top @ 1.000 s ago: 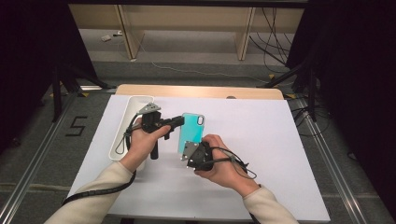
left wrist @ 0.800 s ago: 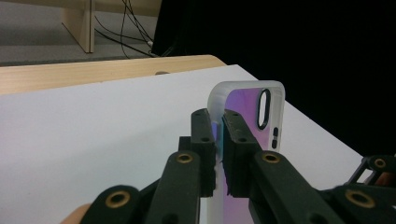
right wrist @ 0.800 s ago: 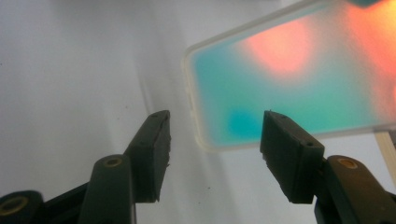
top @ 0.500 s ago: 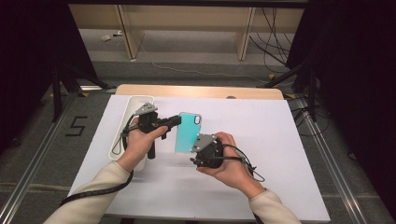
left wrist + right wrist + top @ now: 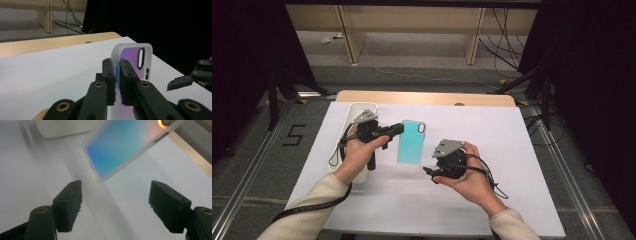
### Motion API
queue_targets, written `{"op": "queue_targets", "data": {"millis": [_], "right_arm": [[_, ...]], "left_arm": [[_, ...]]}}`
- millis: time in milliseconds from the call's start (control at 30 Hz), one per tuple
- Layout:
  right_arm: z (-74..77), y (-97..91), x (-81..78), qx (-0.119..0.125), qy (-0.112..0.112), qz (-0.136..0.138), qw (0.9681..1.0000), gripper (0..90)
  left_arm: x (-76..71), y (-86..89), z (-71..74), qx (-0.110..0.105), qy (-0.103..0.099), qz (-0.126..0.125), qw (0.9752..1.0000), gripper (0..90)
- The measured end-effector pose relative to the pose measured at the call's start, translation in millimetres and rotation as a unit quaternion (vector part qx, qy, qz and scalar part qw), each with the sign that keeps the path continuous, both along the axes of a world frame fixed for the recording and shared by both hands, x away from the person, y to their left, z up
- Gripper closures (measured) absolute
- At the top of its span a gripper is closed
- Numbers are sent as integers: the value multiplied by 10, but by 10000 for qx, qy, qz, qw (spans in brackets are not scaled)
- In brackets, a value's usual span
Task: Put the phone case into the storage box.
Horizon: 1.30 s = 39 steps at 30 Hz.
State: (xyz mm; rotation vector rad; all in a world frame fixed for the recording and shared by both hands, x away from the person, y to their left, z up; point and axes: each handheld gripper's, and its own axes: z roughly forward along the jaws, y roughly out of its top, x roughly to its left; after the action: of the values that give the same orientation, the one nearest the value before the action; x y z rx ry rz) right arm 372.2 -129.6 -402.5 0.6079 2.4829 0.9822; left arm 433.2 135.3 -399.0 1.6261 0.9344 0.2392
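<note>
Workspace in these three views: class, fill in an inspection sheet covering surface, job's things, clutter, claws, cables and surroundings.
Surface: white table top, wooden strip along its far edge.
Job's things: translucent phone case with a teal-blue back, held on edge.
Clutter: white oblong tray at the left.
Claws: left claw shut on the case's edge; right claw open, nothing between its jaws, which have just been opening.
Cables: black cable trailing from the right claw.
Surroundings: grey floor, wooden shelf legs, black curtains.

Glossy translucent plastic phone case, matt white tabletop
</note>
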Motion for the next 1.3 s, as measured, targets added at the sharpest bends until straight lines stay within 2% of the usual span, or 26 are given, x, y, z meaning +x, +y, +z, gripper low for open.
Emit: {"op": "queue_targets", "data": {"millis": [333,467,600,700,833,1033,1167,1300], "right_arm": [[25,-290,12,480,18,-355,9982,240],[19,-392,-1,590,21,-533,9968,235],[-1,-470,-7,708,147,-657,9952,231],[0,-524,-10,815,92,-738,9939,231],[23,-598,-38,1000,105,-860,9912,233],[41,-756,-100,1315,-32,-1058,9856,234],[21,-851,-151,1471,-132,-1105,9828,226],[-9,-921,-187,1541,-106,-1151,9813,218]], "left_arm": [[-16,58,44,-9,-71,2,10000,839],[-17,76,55,23,-110,-16,9999,839],[-18,90,65,-6,-104,11,9999,839],[-20,99,69,8,-114,16,9999,839],[-20,105,72,7,-116,23,9999,839],[-24,112,78,-2,-110,34,9999,839],[-29,115,80,5,-96,50,9999,839],[-33,116,85,8,-101,47,9999,839]]}}
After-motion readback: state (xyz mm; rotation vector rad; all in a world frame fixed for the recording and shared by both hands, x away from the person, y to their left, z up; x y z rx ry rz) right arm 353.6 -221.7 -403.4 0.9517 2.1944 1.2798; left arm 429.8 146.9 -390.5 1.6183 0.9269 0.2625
